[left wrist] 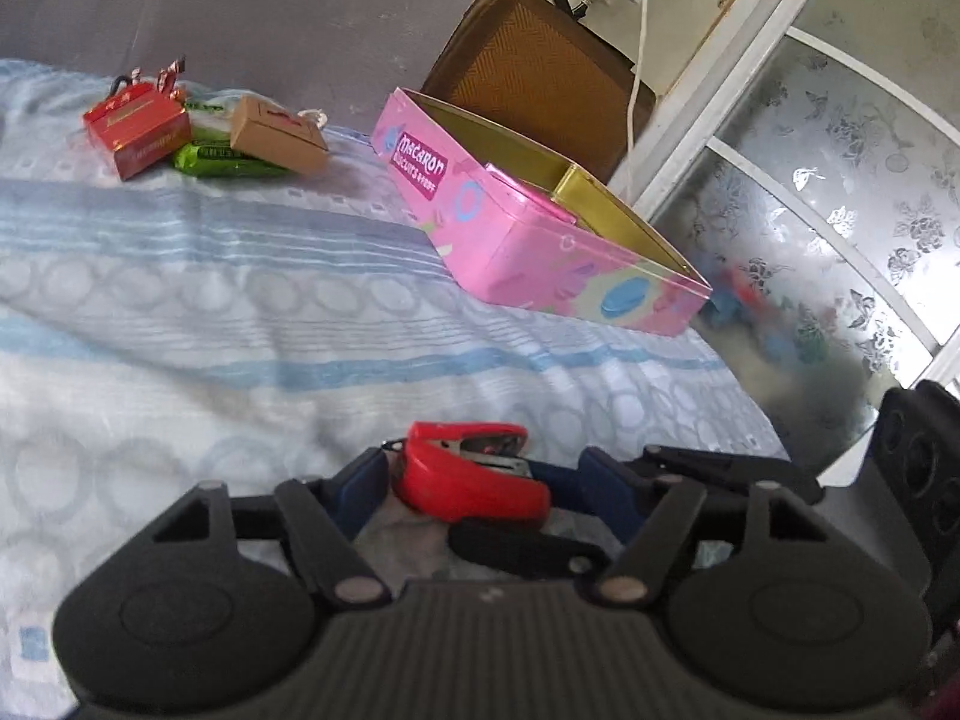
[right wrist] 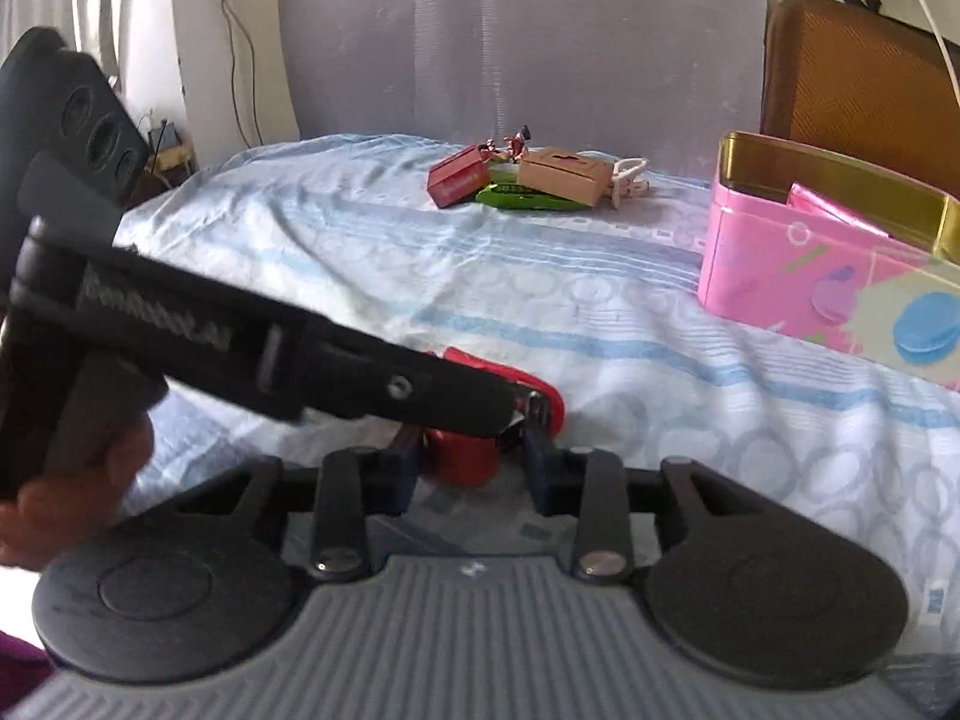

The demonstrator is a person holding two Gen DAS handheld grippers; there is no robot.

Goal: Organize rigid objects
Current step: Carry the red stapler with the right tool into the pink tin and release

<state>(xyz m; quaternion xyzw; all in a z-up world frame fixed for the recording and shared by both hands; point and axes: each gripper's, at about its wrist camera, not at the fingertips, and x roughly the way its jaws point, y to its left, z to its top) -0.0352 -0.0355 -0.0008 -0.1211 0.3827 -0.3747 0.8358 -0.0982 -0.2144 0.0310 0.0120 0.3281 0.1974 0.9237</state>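
A red stapler (left wrist: pixel 474 471) lies on the bed sheet between the blue pads of my left gripper (left wrist: pixel 480 480); the jaws stand close around it. In the right wrist view the same stapler (right wrist: pixel 480 414) sits between the pads of my right gripper (right wrist: pixel 474 468), and the left gripper's finger (right wrist: pixel 384 378) crosses over it from the left. Whether either gripper pinches it is unclear. An open pink macaron tin (left wrist: pixel 540 228) with a gold inside stands at the right; it also shows in the right wrist view (right wrist: pixel 828 276).
A red box (left wrist: pixel 135 126), a green packet (left wrist: pixel 222 159) and a brown box (left wrist: pixel 279 135) lie together at the far end of the bed (left wrist: pixel 180 312). A brown case (left wrist: pixel 540 72) leans behind the tin. A frosted glass door (left wrist: pixel 840 192) stands at the right.
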